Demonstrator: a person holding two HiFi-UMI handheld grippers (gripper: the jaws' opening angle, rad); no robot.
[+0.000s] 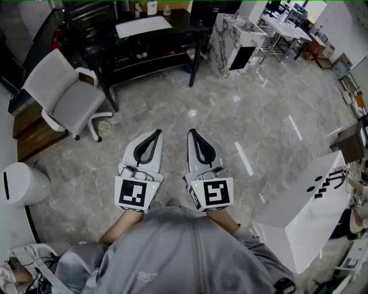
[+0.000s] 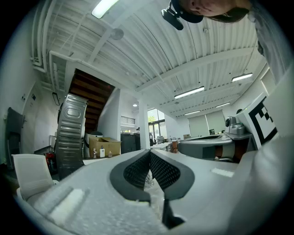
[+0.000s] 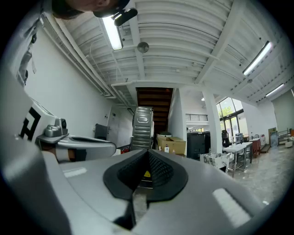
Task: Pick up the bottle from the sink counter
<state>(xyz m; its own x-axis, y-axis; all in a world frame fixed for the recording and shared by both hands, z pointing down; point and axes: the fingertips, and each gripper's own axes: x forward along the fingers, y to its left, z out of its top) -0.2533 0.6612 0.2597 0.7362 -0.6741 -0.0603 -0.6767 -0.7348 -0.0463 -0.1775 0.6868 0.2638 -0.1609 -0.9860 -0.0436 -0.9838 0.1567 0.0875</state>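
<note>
I hold both grippers side by side at waist height over the marble floor, pointing forward. My left gripper (image 1: pixel 157 132) (image 2: pixel 149 151) is shut with nothing between its black pads. My right gripper (image 1: pixel 190 132) (image 3: pixel 148 151) is shut too and holds nothing. Far ahead, a small white bottle (image 1: pixel 152 7) stands with two smaller ones on a black table (image 1: pixel 172 31). The same bottles show tiny beside a cardboard box in the left gripper view (image 2: pixel 102 151) and the right gripper view (image 3: pixel 166 148). No sink counter is in view.
A grey office chair (image 1: pixel 69 95) stands ahead to the left, a white bin (image 1: pixel 20 184) at the left edge. A marble-patterned cabinet (image 1: pixel 236 40) sits ahead right, a white table (image 1: pixel 310 212) close on my right. A ribbed metal column (image 2: pixel 71 133) rises by a staircase.
</note>
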